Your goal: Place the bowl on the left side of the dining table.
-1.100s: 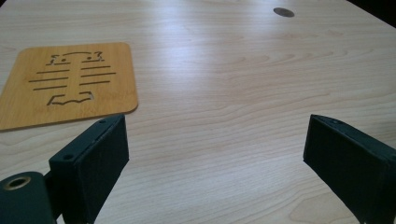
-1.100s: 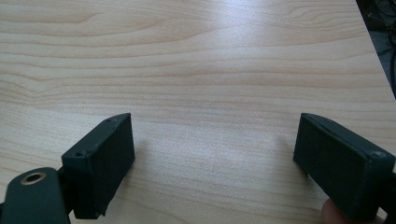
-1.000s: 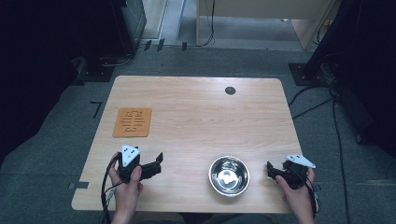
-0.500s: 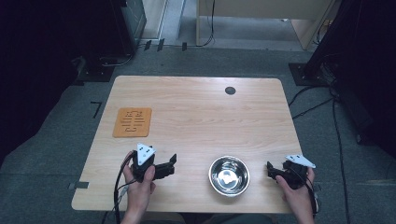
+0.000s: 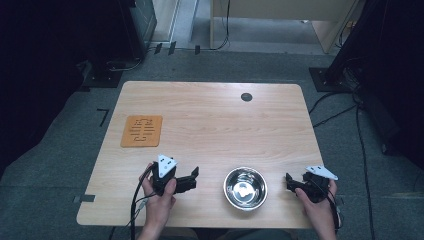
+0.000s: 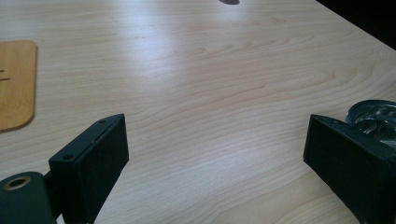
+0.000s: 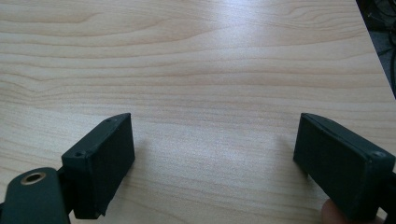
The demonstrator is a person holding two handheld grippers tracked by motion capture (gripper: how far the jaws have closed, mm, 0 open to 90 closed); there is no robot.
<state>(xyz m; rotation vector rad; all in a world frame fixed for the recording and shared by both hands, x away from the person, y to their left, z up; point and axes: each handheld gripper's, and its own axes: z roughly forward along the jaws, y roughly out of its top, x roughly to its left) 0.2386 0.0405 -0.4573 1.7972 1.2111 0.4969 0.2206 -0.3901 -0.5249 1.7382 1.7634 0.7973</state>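
Near front tabletop [image 5: 210,125] edge, steel bowl [image 5: 245,188] sits between both grippers. Left gripper [image 5: 194,178] nearer, fingers spread, empty, bowl off its right finger. Right gripper [image 5: 290,183] also spread, empty, probably farther.

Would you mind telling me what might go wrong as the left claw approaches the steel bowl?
1. The left claw is open close beside the steel bowl; the smooth rounded wall may slide or spin away if one jaw nudges it.
2. The bowl sits near the table's front edge, so a push toward the person might tip it off.
3. The right claw rests open on the bowl's other side; both closing in could collide.
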